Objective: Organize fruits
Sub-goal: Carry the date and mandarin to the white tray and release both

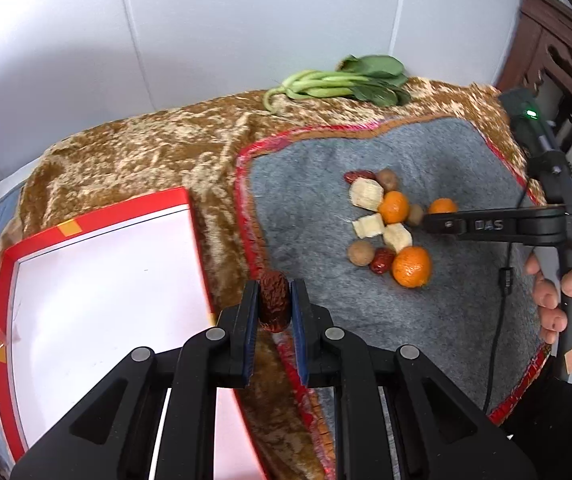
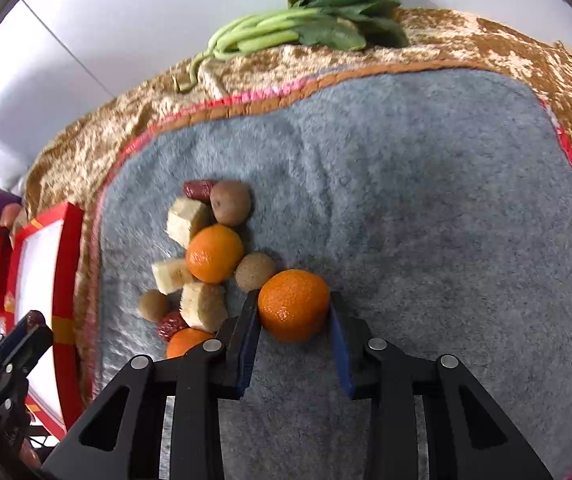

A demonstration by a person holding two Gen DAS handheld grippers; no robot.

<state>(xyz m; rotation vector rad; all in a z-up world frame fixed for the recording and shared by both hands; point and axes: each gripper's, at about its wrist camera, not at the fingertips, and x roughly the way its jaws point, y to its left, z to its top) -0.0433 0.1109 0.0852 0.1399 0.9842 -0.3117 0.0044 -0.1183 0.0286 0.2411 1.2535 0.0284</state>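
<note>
My left gripper [image 1: 273, 300] is shut on a wrinkled red date [image 1: 273, 300] and holds it above the cloth, beside the red-rimmed white tray [image 1: 97, 216]. My right gripper [image 2: 294, 312] is shut on a small orange [image 2: 294, 304] on the grey mat [image 2: 426, 220]; it also shows in the left wrist view [image 1: 438, 216]. A pile of fruit lies on the mat: another orange [image 2: 213, 254], banana pieces [image 2: 185, 220], brown longans [image 2: 229, 202], red dates [image 2: 197, 189]. A third orange [image 1: 412, 266] sits at the pile's near edge.
A bunch of green leafy vegetables [image 2: 306, 24] lies at the far edge of the golden-brown tablecloth [image 1: 145, 152]. A white wall stands behind. Dark carved wooden furniture [image 1: 558, 52] is at the right. The person's hand [image 1: 566, 300] grips the right handle.
</note>
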